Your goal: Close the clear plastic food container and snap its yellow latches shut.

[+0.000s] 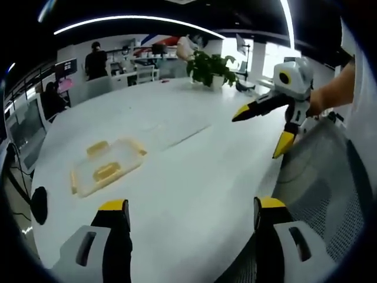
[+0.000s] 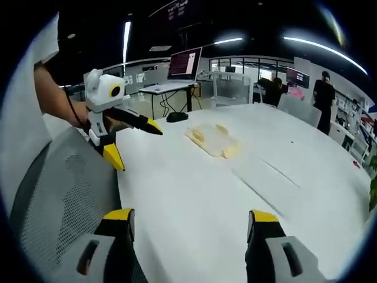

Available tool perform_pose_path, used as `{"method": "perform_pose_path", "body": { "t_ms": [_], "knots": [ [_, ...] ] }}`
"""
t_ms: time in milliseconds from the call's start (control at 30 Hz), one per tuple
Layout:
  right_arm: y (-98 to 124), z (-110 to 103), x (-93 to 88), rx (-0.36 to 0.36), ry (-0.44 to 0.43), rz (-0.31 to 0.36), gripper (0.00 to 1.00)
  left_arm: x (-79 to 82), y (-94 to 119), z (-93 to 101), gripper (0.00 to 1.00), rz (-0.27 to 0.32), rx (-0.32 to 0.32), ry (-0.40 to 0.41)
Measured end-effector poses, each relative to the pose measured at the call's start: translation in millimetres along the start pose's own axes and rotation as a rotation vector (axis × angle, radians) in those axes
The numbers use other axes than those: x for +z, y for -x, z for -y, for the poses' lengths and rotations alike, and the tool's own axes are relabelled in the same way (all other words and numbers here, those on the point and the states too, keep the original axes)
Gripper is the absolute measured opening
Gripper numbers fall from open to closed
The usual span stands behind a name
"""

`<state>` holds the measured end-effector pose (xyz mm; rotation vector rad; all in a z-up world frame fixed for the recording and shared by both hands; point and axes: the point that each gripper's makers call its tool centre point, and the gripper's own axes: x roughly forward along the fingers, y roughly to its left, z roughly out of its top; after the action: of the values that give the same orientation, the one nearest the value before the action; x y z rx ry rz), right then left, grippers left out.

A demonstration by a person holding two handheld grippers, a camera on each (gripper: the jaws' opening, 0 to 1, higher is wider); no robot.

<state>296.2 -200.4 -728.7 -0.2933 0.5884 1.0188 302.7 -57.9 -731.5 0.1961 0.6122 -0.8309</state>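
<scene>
Left gripper view, from nine o'clock across: monitors [image 1: 20, 127] at the edge, then the clear plastic food container [image 1: 107, 165] lying flat on the white desk [image 1: 194, 177], lid on, yellow latches [image 1: 97, 147] sticking out at its sides; whether snapped down, cannot tell at this size. Standing person [image 1: 96, 60] in dark clothes at eleven o'clock, far back. Potted plant [image 1: 207, 68] at one o'clock on the desk's far end. At two to three o'clock, the right tool [image 1: 259, 132] held in a hand [image 1: 315, 103], yellow-tipped jaws spread wide, nothing between them. Grey mesh chair back [image 1: 321, 177] at four o'clock. Own left tool [image 1: 191, 213] at six o'clock, jaws wide apart, gripping nothing, well short of the container.

Right gripper view: mesh chair back [image 2: 56, 188] at eight o'clock, then the left tool [image 2: 136, 144] at ten o'clock over the desk [image 2: 235, 194] edge, jaws gaping, bare. Dark mouse-like lump [image 2: 177, 117] and a lit screen [image 2: 184, 63] at twelve o'clock, not seen from the other side. Container [image 2: 213, 140] just right of centre, pale and blurred, latches hard to make out. Person [image 2: 323, 88] at two o'clock. Plant cut off at three o'clock, only a leaf edge. Own right tool [image 2: 191, 218] at six o'clock, jaws wide apart, gripping nothing, far from the container.
</scene>
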Motion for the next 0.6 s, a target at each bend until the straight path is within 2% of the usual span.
{"method": "perform_pose_path", "body": {
  "t_ms": [600],
  "knots": [
    [-23.6,11.5,14.5,0.026,0.032,-0.008,0.77,-6.9,-5.9,-17.4,0.83,-0.026,0.009,-0.009]
  ]
}}
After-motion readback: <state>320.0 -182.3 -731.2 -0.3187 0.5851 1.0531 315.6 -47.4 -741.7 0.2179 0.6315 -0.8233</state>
